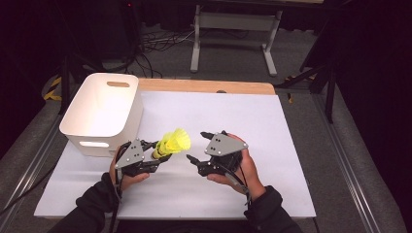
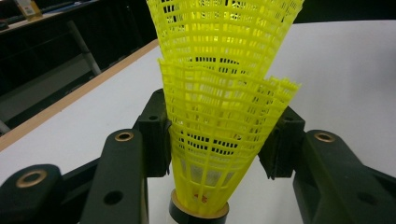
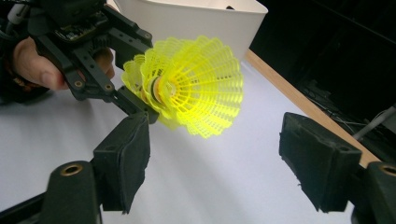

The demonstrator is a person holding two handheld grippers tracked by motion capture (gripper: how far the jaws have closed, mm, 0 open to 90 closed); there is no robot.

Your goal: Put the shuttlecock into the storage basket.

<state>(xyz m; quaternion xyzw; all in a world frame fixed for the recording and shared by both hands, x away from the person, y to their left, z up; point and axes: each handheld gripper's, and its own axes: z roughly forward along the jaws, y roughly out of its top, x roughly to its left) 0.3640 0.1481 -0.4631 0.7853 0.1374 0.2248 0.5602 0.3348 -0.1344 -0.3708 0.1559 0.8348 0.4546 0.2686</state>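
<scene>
The left gripper (image 1: pixel 154 150) has its jaws clamped on the skirts of two nested yellow shuttlecocks (image 1: pixel 174 142), holding them just above the worktop (image 1: pixel 272 145) near its left edge, beside the white bin (image 1: pixel 103 112) at the far left corner. Just beside them, the right gripper (image 1: pixel 198 145) points its jaws, apart and holding nothing, towards the shuttlecocks.
</scene>
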